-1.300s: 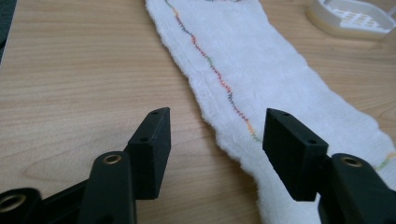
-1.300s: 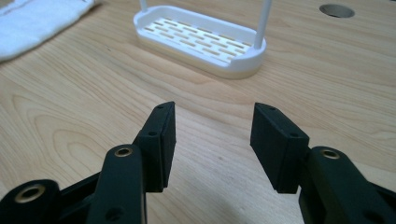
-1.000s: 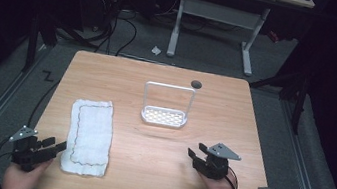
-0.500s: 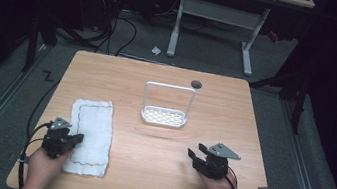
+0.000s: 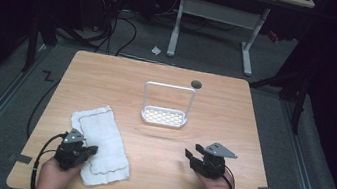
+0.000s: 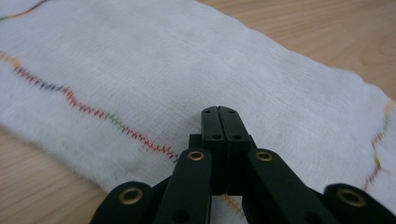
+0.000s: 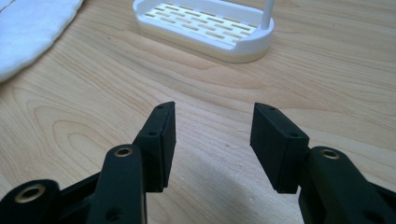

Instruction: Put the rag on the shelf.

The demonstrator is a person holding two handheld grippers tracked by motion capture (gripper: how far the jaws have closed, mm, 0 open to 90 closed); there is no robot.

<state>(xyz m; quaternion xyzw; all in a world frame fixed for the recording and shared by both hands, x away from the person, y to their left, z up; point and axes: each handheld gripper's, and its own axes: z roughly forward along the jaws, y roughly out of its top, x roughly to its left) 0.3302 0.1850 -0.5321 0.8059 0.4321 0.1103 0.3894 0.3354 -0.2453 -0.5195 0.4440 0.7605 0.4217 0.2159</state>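
A white cloth with a coloured stitched border lies askew on the near left of the wooden table. My left gripper is at the cloth's near left edge, its tips over the fabric. In the left gripper view my left gripper is shut, jaws pressed together just above the flat cloth, with no fold seen between them. My right gripper rests near the table's near right, open. In the right gripper view my right gripper has bare wood between its jaws.
A white slotted rack with an upright wire frame stands at the table's middle; its base lies ahead of my right gripper, with a corner of the cloth at the left. A dark round spot is near the far edge.
My left gripper moved right from the table's near left corner onto the cloth and shut. The cloth, straight before, now lies skewed with its near end shifted right. The right gripper stayed put.
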